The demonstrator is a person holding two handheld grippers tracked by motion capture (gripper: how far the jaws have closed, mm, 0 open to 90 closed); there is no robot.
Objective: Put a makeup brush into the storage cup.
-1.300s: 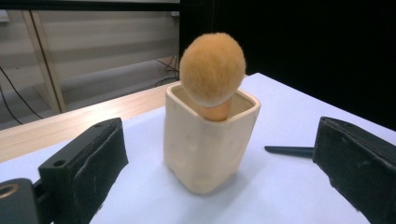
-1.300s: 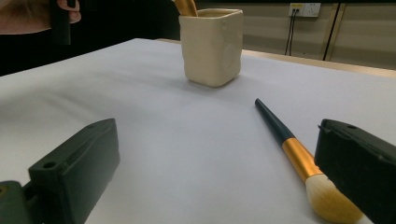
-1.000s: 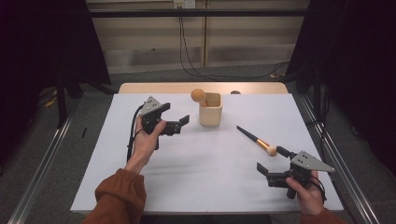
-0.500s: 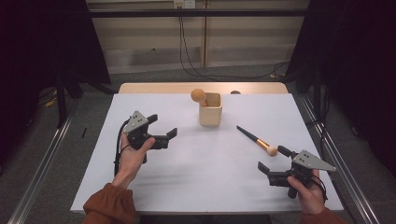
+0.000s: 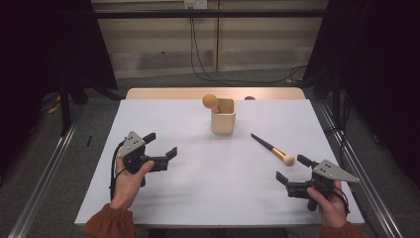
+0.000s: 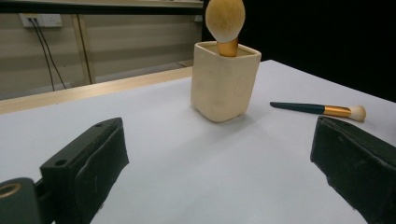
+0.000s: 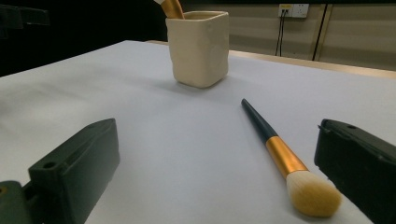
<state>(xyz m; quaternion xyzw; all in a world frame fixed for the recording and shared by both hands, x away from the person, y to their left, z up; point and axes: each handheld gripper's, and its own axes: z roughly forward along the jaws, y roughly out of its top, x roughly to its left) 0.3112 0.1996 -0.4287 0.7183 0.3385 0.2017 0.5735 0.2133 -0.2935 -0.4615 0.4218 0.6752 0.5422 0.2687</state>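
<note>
A cream square cup [image 5: 223, 117] is being carried upright by the white bench [image 5: 198, 198], toward its far middle. A makeup brush with a round tan head [image 5: 210, 101] is being held inside the cup, its gold ferrule resting at the rim and the head rising above it, leaning toward the left in the high view. In the left gripper view the same cup [image 6: 225, 80] is being seen straight ahead with the brush head [image 6: 225, 19] above it.

A second brush [image 5: 273, 148] is being left flat on the bench to the right of the cup and apart from it, its dark handle pointed toward the cup and its pale bristles toward the near right. In the right gripper view this brush [image 7: 280, 156] is being framed between the black jaws, bristles nearest, untouched by either jaw.

The right tool [image 5: 289, 169] is being held low near the bench's near right corner, just beside the bristles, its jaws being kept wide apart with nothing between them. The left tool [image 5: 160, 145] is being held over the left part of the bench, well apart from the cup, its jaws likewise being kept apart and empty. A wooden strip [image 5: 163, 93] is being shown along the bench's far edge.
</note>
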